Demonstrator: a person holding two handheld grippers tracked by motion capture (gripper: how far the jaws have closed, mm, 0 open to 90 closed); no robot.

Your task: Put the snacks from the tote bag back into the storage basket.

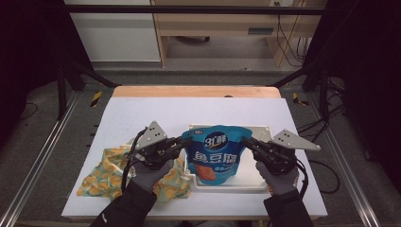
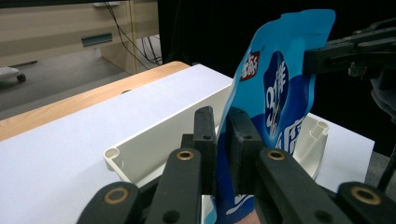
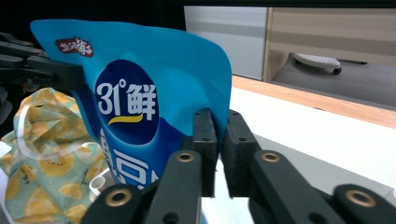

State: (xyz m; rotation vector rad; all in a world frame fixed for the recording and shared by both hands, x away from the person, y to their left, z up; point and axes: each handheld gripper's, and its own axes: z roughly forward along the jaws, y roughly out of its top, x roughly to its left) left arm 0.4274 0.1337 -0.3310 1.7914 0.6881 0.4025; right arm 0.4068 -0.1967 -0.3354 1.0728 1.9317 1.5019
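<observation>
Looking down from the high view, a blue snack pouch (image 1: pixel 215 156) stands upright in a white tray (image 1: pixel 265 182) at the centre of the white surface (image 1: pixel 142 109). The left claw (image 1: pixel 186 142) clamps the pouch's edge at 9 o'clock, the right claw (image 1: pixel 247 141) at 3 o'clock. A lemon-print cloth (image 1: pixel 106 172) lies at 8 o'clock of the tray, under the left hand (image 1: pixel 149 175).

From the left gripper view, the left claw (image 2: pixel 223 140) pinches the pouch (image 2: pixel 280 88), pads pressed on its edge, the tray (image 2: pixel 154 140) just behind.

From the right gripper view, the right claw (image 3: pixel 222 140) pinches the pouch (image 3: pixel 140 88) edge; the cloth (image 3: pixel 46 154) sits at 8 o'clock.
</observation>
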